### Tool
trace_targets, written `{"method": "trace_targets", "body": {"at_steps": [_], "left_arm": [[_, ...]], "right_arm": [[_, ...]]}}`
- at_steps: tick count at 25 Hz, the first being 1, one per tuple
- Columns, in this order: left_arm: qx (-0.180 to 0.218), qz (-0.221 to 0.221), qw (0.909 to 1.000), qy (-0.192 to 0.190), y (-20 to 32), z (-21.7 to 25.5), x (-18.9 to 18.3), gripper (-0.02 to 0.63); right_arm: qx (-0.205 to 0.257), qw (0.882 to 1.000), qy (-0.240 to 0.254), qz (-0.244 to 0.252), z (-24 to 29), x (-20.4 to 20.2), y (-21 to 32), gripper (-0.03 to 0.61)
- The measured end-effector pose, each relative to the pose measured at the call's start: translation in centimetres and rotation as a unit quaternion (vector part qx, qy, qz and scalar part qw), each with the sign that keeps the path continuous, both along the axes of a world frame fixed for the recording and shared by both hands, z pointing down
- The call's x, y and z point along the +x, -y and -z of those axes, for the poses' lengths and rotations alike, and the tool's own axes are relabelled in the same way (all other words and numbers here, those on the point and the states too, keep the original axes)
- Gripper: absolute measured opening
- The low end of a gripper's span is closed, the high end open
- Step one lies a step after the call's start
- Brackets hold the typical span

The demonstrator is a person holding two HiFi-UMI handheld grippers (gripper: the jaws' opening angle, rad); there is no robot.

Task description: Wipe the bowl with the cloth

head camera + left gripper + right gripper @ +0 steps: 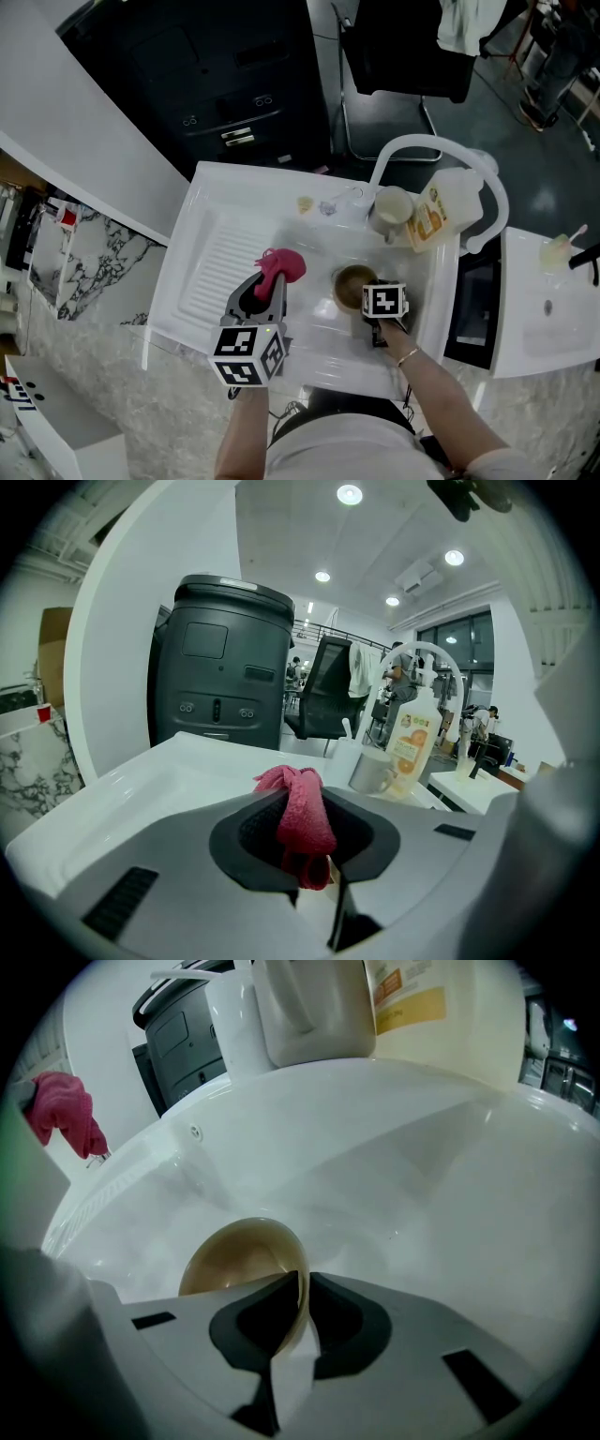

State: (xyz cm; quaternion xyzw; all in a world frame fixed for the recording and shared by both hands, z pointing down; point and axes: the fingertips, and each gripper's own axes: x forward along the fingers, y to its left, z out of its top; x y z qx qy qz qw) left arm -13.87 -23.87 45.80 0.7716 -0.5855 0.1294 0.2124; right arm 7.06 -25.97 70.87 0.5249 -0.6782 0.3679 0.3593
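A pink cloth (283, 265) hangs bunched between the jaws of my left gripper (269, 283), which is shut on it above the sink's left side. In the left gripper view the cloth (302, 808) fills the gap of the left gripper (311, 841). A tan bowl (352, 285) lies in the white sink (314, 330). My right gripper (371, 302) is at the bowl's right rim. The right gripper view shows the bowl (234, 1255) tilted, its rim pinched between the pads of the right gripper (303, 1286). The cloth (64, 1110) shows at that view's far left.
A white mug (392, 208) and an orange-labelled soap bottle (437, 217) stand on the sink's back ledge under the white faucet (441, 148). The ribbed draining board (211, 264) lies to the left. A black bin (220, 84) and an office chair (403, 56) stand behind.
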Motion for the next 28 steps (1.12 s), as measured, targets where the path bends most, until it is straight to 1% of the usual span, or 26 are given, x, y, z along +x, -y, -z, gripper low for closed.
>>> {"method": "trace_targets", "body": {"at_steps": [2,5,8,10,12,17,21,24,28], "left_arm": [[-0.001,-0.001,1.0,-0.001,-0.1,0.1,0.0,0.084],[0.0,-0.002,1.0,-0.001,-0.3,0.2,0.0,0.084],[0.001,-0.003,1.0,-0.001,-0.5,0.4,-0.1,0.084],[0.002,-0.003,1.0,-0.002,-0.7,0.5,-0.2,0.084],[0.004,-0.004,1.0,-0.002,-0.8,0.6,-0.2,0.084],[0.007,-0.009,0.9999,-0.005,-1.2,0.9,-0.1,0.084],[0.011,-0.015,0.9998,-0.008,-1.7,1.0,0.2,0.084],[0.012,-0.019,0.9997,-0.008,-2.2,1.2,0.3,0.084],[0.016,-0.024,0.9995,-0.008,-2.9,1.5,0.2,0.084]], "right_arm": [[0.0,1.0,0.001,0.002,0.1,-0.1,0.0,0.049],[0.003,1.0,-0.003,0.009,0.3,-0.3,-0.1,0.081],[0.018,1.0,-0.004,0.016,0.6,-0.5,0.2,0.104],[0.023,1.0,-0.001,0.011,1.1,-0.5,0.3,0.138],[0.033,0.999,0.003,0.007,1.8,-0.4,0.4,0.147],[0.069,0.998,0.009,0.003,4.4,-0.6,0.7,0.147],[0.105,0.994,0.024,0.004,6.9,-1.0,0.7,0.137],[0.141,0.989,0.038,0.009,9.8,-1.5,0.6,0.129],[0.198,0.979,0.049,0.014,14.4,-1.8,-0.1,0.115]]}}
